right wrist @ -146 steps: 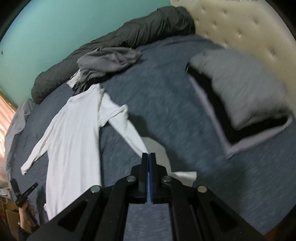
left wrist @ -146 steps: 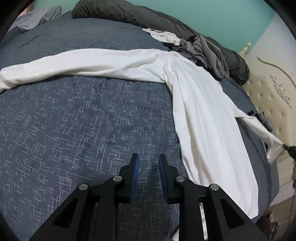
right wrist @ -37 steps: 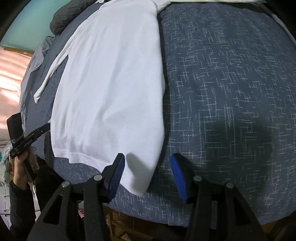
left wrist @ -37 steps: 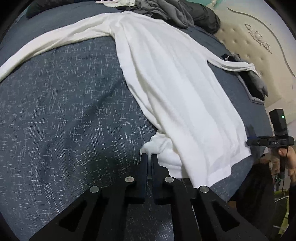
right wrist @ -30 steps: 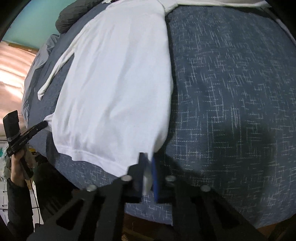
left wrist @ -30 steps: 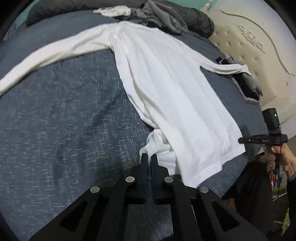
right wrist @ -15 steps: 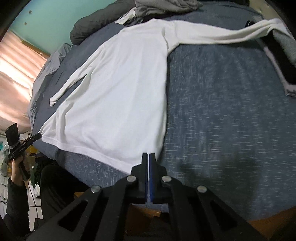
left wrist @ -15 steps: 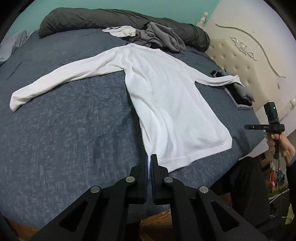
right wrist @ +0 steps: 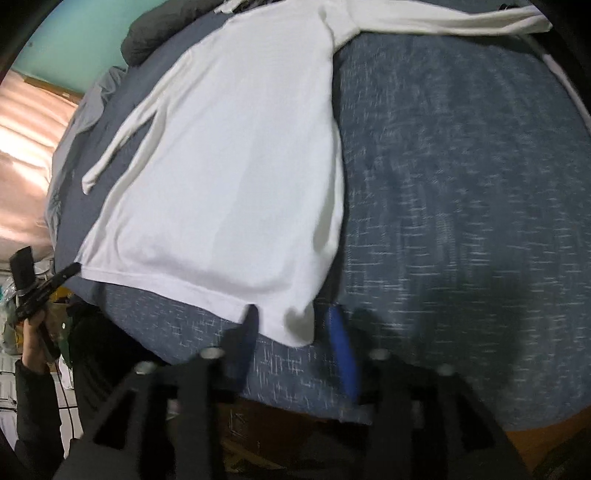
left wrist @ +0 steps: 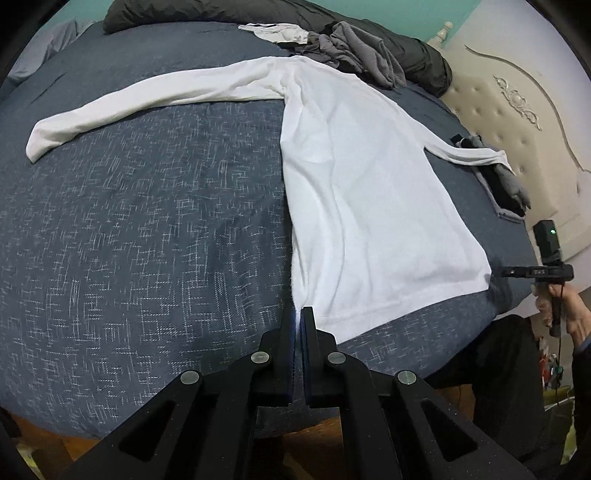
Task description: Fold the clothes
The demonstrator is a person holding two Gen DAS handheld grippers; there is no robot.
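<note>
While the white long-sleeved cotton shirt (left wrist: 362,184) lay spread flat across the dark blue, white-flecked bedspread (left wrist: 147,240), its hem reached the near edge of the bed and both sleeves stretched out to either side. One sleeve ran far out over the cover; the other ended on a small stack of folded grey and black clothes (left wrist: 506,184) beside the cream tufted headboard (left wrist: 517,122). The left gripper (left wrist: 297,317) had its fingers pressed together on the lower corner of the shirt, pinching a sliver of white cloth between the blue pads. The right gripper (right wrist: 291,325) was blurred, its fingers parting, with the opposite hem corner lying loose between them and no pad pressing on it. Beyond the collar sat a heap of crumpled grey garments (left wrist: 354,48) against a long dark grey bolster (left wrist: 258,11). A teal wall (right wrist: 74,33) stood behind.
</note>
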